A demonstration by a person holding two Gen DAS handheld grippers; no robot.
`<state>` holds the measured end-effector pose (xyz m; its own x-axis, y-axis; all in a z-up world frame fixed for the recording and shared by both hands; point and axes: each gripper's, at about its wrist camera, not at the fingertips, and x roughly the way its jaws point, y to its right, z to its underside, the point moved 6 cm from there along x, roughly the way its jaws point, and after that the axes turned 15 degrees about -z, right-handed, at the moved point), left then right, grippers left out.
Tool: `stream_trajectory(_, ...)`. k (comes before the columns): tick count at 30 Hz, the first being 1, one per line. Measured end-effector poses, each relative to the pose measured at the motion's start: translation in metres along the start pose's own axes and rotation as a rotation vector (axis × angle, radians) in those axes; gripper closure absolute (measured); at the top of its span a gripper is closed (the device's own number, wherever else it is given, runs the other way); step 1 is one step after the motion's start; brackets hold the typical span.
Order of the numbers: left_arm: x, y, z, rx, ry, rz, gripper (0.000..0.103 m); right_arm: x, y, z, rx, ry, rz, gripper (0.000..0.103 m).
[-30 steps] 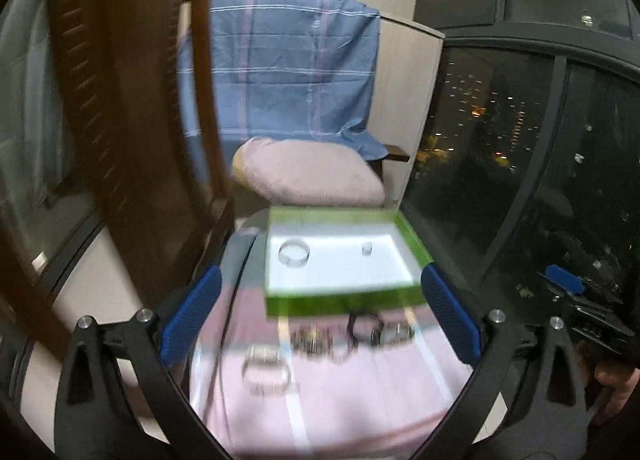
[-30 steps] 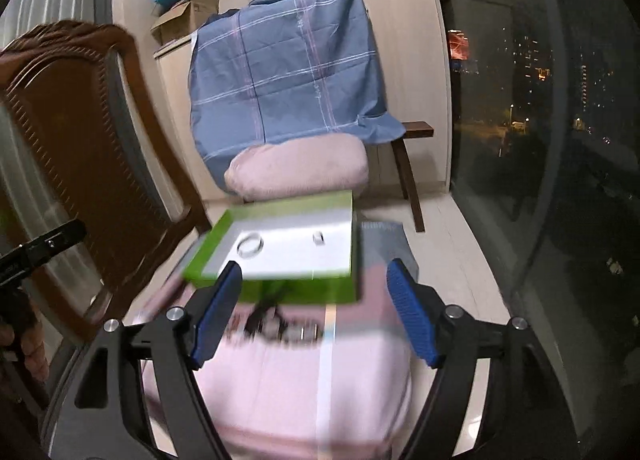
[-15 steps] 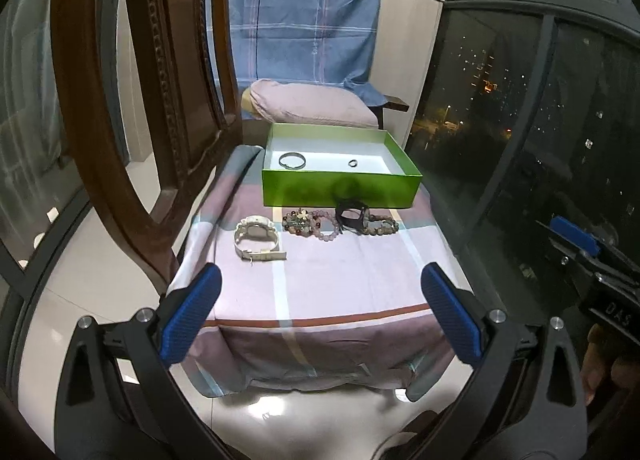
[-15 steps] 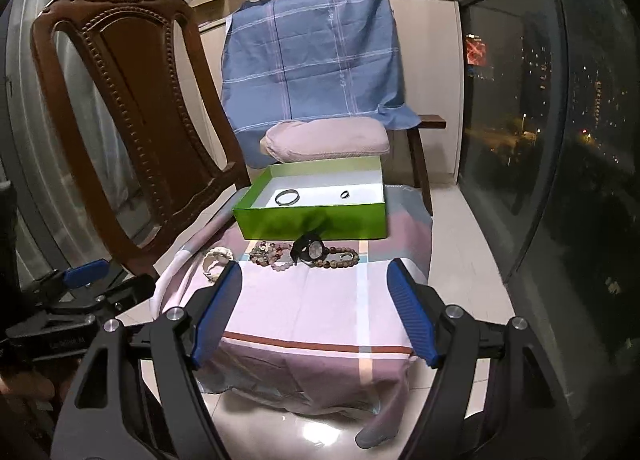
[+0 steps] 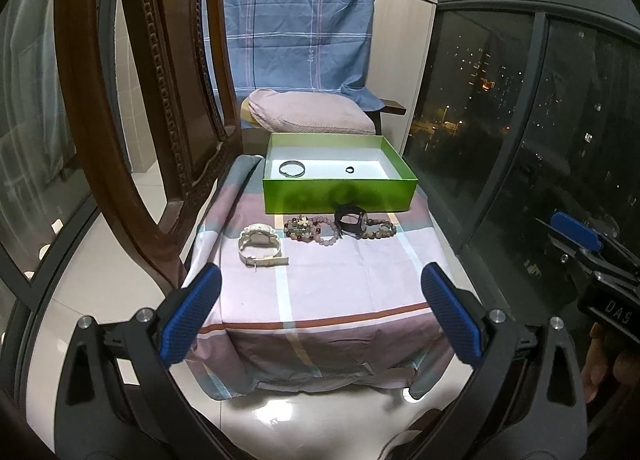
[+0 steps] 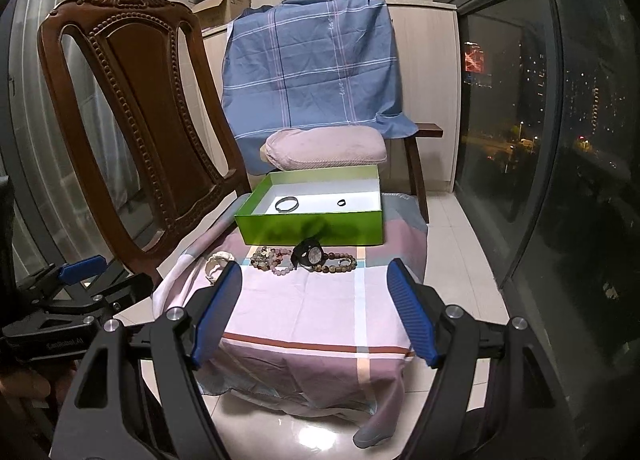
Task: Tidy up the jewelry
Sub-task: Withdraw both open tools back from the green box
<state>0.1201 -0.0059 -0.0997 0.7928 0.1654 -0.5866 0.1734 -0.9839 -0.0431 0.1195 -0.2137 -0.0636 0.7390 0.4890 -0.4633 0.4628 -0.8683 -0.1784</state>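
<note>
Both tongs (image 5: 320, 312) (image 6: 314, 310) gape empty above bare cloth (image 5: 320, 284) short of the green box (image 5: 340, 190).

Cloth-covered table (image 5: 328, 292); green box (image 5: 340, 190), white watch (image 5: 260, 242), bead bracelets (image 5: 310, 229), black watch (image 5: 352, 219).

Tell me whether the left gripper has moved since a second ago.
Yes. The left gripper has pulled back from the green box, which looked bigger then; the cloth's near edge now shows.
</note>
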Motion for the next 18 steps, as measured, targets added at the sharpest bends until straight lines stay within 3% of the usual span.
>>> stream_trajectory(18, 0.012, 0.005, 0.003, 0.008, -0.029, 0.003, 0.004, 0.003, 0.006, 0.004, 0.021, -0.009, 0.006, 0.030)
